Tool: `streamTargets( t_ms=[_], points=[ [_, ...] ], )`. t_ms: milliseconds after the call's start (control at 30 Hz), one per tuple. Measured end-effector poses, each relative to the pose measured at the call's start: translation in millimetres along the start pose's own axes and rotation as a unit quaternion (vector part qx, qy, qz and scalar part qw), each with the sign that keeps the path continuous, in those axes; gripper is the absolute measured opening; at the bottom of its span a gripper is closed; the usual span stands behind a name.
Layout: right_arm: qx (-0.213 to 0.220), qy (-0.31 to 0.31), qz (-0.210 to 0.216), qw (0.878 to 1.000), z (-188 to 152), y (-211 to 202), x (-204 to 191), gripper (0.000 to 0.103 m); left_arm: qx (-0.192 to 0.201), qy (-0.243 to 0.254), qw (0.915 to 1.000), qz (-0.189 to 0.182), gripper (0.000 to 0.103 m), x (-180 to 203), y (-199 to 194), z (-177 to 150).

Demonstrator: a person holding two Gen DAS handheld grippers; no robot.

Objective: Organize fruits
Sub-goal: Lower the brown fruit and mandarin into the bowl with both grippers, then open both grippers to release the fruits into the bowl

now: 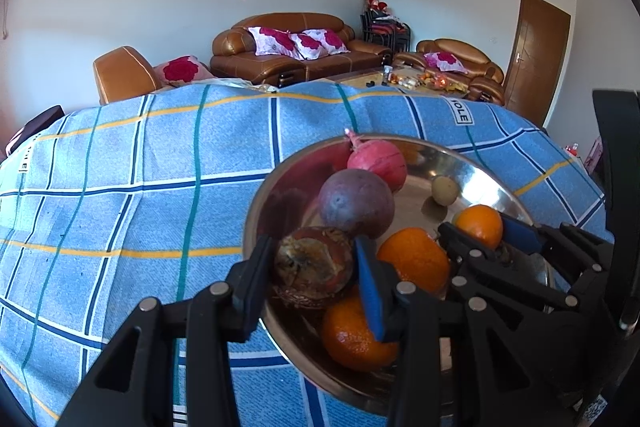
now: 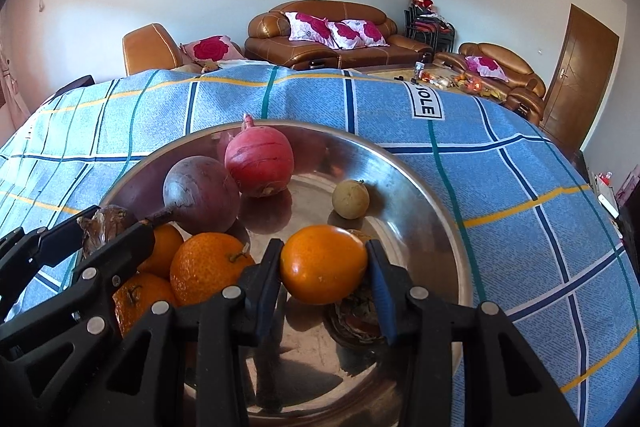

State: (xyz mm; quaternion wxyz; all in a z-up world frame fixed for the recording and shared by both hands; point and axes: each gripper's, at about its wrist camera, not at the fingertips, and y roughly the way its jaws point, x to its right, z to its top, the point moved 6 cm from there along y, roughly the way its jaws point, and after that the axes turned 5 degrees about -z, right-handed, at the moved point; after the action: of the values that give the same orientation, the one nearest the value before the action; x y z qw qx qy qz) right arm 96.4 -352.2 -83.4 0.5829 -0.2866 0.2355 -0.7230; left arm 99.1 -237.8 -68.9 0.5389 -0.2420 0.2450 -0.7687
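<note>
Both tools share one build: the left gripper (image 1: 314,269) is matte black plastic, angular linkage arms with triangular cut-outs, round silver rivets at every pivot, blue pads lining the fingers (image 1: 370,291). The right gripper (image 2: 323,269) matches it, black links, silver pins, blue pad on its right finger.

Table draped in a blue checked cloth (image 2: 500,187), a steel bowl (image 2: 420,187) of fruit set directly on it

Left gripper (image 1: 312,267) and right gripper (image 2: 323,269) both clamped, angled downward.
</note>
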Motion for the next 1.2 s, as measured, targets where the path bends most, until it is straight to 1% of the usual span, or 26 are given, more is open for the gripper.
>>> streamTargets(
  t_ms=[133,167,300,533,667,767,833,900,1033,1133,1167,1200],
  points=[
    [0.001,-0.001,0.006,1.0,-0.4,-0.8,-2.2,0.044,0.015,0.018,0.9996,0.019,0.042,2.6,-6.4,0.8],
    [0.001,0.001,0.007,1.0,-0.6,-0.6,-1.7,0.044,0.013,0.02,0.9995,0.019,0.042,3.2,-5.4,1.1],
    [-0.002,0.007,0.013,1.0,-1.6,-0.7,-1.1,0.044,-0.004,-0.002,0.9999,-0.012,0.042,-0.1,1.4,0.3],
    [0.0,0.01,0.016,1.0,-1.2,-2.5,0.2,0.044,-0.003,-0.003,0.9999,-0.013,0.042,2.6,1.7,0.2],
    [0.017,0.017,0.012,1.0,0.2,-9.6,3.3,0.044,-0.002,0.0,0.9999,-0.017,0.042,5.7,1.2,-0.5],
    [0.038,0.024,0.001,0.999,0.3,-18.9,7.6,0.047,-0.001,0.0,0.9998,-0.021,0.042,5.0,-0.6,-0.3],
    [0.057,0.028,-0.012,0.998,1.4,-26.3,10.1,0.052,0.001,0.002,0.9998,-0.019,0.042,5.7,-1.9,-0.3],
    [0.072,0.034,-0.021,0.997,2.1,-32.3,12.2,0.055,0.003,0.004,0.9998,-0.019,0.042,6.8,-3.5,-0.7],
    [0.087,0.055,-0.021,0.994,3.3,-39.5,21.3,0.06,0.009,0.008,0.9997,-0.022,0.043,8.4,-8.9,-3.1],
    [0.093,0.069,-0.019,0.993,2.0,-44.1,27.8,0.061,0.026,0.013,0.9993,-0.021,0.048,10.8,-18.5,-4.1],
    [0.098,0.074,-0.02,0.992,1.3,-46.2,30.7,0.061,0.035,0.015,0.9991,-0.018,0.053,11.2,-22.8,-4.0],
    [0.103,0.079,-0.022,0.991,0.7,-48.7,32.4,0.061,0.043,0.015,0.9989,-0.012,0.06,10.3,-26.7,-3.6]
  ],
)
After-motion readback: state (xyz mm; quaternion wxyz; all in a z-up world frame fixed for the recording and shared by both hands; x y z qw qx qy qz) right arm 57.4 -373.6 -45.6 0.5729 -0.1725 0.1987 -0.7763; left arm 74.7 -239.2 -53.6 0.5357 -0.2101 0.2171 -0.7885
